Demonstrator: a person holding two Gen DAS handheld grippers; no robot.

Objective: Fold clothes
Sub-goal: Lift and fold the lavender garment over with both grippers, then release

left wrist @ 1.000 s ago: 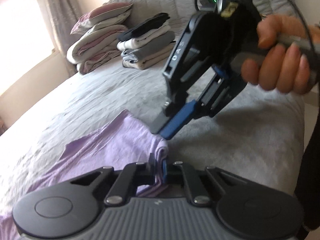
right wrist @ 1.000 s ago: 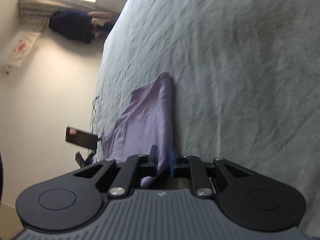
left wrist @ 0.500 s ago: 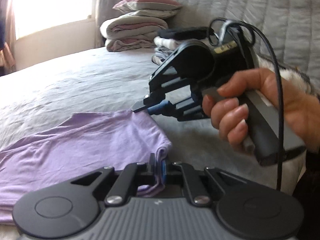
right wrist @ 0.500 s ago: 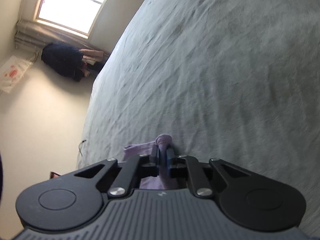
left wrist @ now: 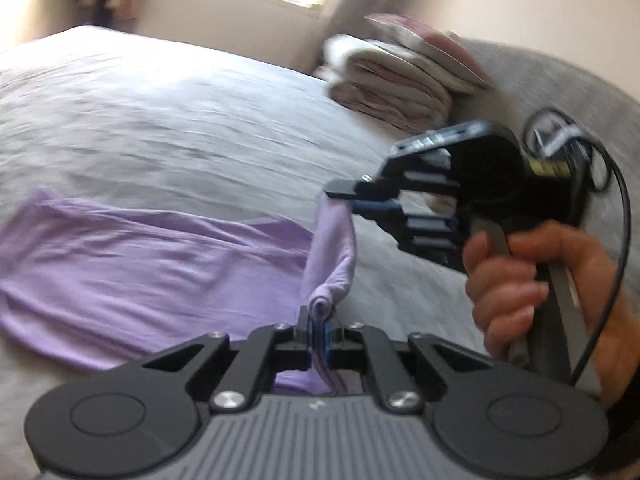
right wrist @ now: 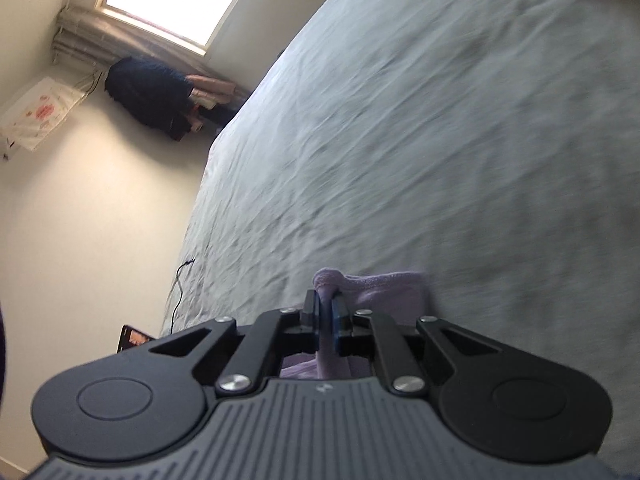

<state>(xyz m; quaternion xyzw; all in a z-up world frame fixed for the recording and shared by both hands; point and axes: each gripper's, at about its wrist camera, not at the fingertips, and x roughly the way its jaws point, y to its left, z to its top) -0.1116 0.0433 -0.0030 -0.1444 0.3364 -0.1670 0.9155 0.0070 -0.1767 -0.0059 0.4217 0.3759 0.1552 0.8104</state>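
A lilac garment [left wrist: 140, 264] lies spread on the grey bed [left wrist: 160, 120]. At the bottom of the left wrist view, my left gripper [left wrist: 318, 316] is shut on a bunched corner of it. To the right and slightly higher, a person's hand [left wrist: 520, 280] holds my right gripper [left wrist: 340, 198], shut on the neighbouring corner. A strip of cloth hangs lifted between the two grippers. In the right wrist view the right gripper [right wrist: 326, 304] pinches a fold of the lilac garment [right wrist: 380, 284] between its blue pads, over the bed [right wrist: 440, 140].
A stack of folded bedding and pillows [left wrist: 400, 76] rests against the grey headboard [left wrist: 560, 88]. Left of the bed, near the window [right wrist: 172, 0], lies a dark pile of clothes [right wrist: 152, 96]. A cable [right wrist: 180, 280] and a small screen [right wrist: 132, 338] sit by the bed's edge.
The right gripper closed on the garment's edge. Both grippers rose, lifting the near edge off the bed. The left wrist view rolled, so the bed now looks level.
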